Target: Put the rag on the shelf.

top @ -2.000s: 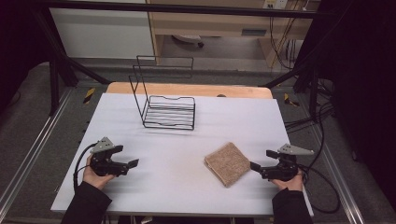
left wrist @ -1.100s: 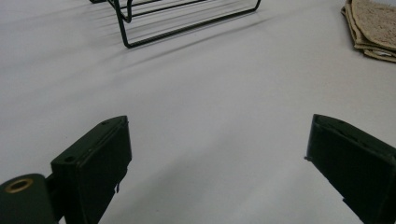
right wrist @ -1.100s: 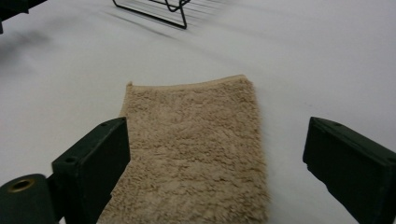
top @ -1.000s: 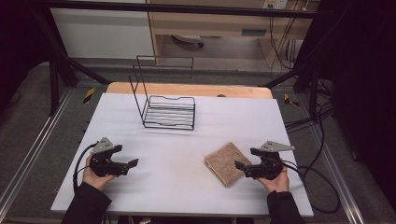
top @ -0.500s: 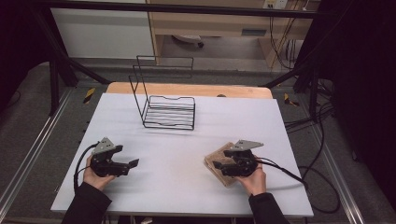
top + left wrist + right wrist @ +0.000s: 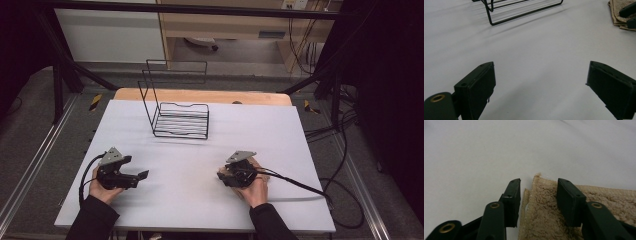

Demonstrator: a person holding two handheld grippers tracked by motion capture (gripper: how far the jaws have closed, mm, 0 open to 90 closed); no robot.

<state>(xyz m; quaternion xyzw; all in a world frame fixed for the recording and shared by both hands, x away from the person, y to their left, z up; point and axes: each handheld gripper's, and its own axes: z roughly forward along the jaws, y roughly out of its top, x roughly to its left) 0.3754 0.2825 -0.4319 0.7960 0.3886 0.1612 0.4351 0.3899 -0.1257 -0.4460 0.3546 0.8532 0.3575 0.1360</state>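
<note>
— Starting with the desk (image 6: 165, 170): the wire rack (image 6: 180, 120) stands toward its far edge, left of middle, and the folded towel (image 6: 549, 215) lies toward the near right corner, mostly hidden under the right hand in the high view. How will that towel handle?

— Light and soft, I judge. It's a tan terry cloth folded into layers, limp rather than stiff, not slippery, not fragile. A corner or folded edge is the place to pinch it, so the layers come up together; a grab in the middle would likely only bunch the top layer.

— And the right gripper (image 6: 538, 195)?

— Its jaws straddle the towel's corner, one pad over the bare desk beside the edge, the other on the pile. They have just been closing, yet a gap shows on both sides of the cloth, so no grip.

— The left gripper (image 6: 540, 87)?

— Jaws spread wide over bare desk near the near left corner, nothing between them.

— What differs from two seconds ago?

— The right hand sat clear of the towel near the right edge; now it covers it. The left hand, rack and towel are unmoved.
</note>
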